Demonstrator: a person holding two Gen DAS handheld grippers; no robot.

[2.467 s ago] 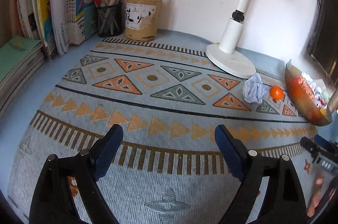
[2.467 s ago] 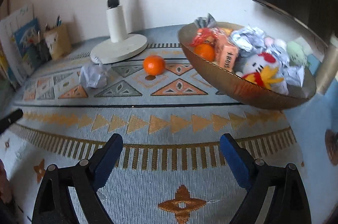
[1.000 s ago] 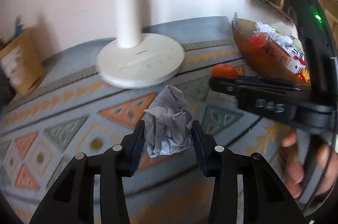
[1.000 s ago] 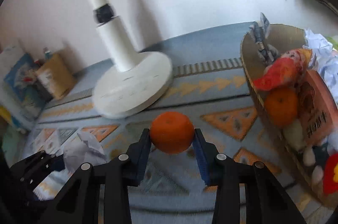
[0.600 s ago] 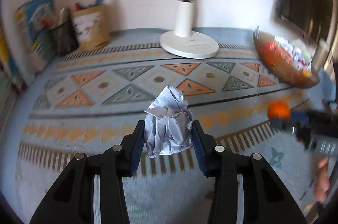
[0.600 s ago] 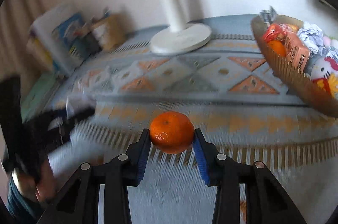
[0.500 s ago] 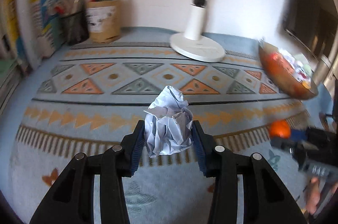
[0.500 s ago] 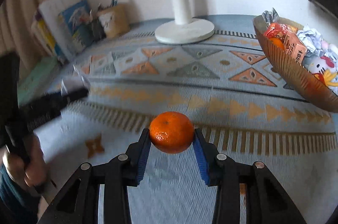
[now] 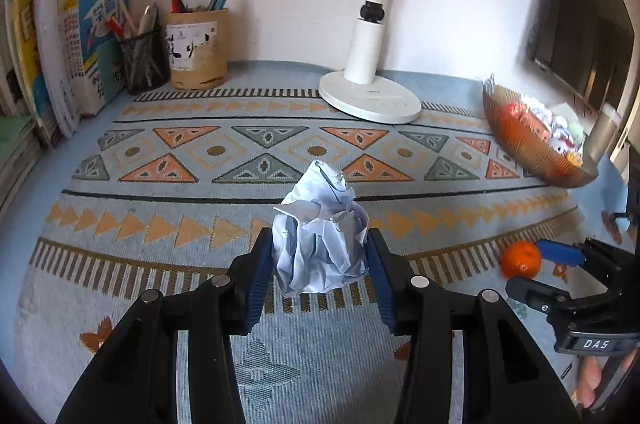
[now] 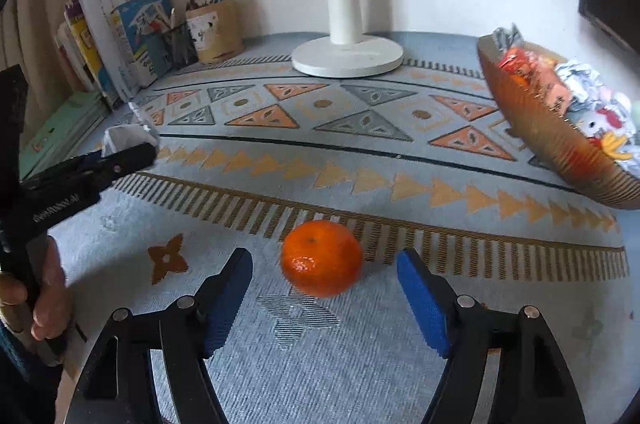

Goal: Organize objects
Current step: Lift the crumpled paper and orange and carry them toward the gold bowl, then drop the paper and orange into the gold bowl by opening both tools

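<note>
Left wrist view: your left gripper (image 9: 320, 252) was clenched on the crumpled paper ball (image 9: 320, 236), both blue pads pressed against it, held above the patterned mat (image 9: 200, 224). Right wrist view: your right gripper (image 10: 324, 288) had its jaws spread wide and released, with gaps on both sides of the tangerine (image 10: 322, 258). The fruit was blurred, so I couldn't tell whether it rested on the mat or was in the air.

Surroundings: the white lamp base (image 9: 370, 97) stood at the back centre, well apart from both grippers. The woven bowl (image 9: 528, 147) sat at the far right, tilted, filled with toys, wrappers and paper. The tan pen cup (image 9: 196, 49) and the black mesh pen holder (image 9: 144, 63) stood just beside each other at back left, next to the upright books (image 9: 68, 35). A stack of green books (image 10: 60, 131) lay flat at the left edge.

The mat between the tangerine and the bowl was bare; the lamp base stood off to the back of that line. Your left gripper sat well to the left of the tangerine, seen side-on in the right wrist view.
</note>
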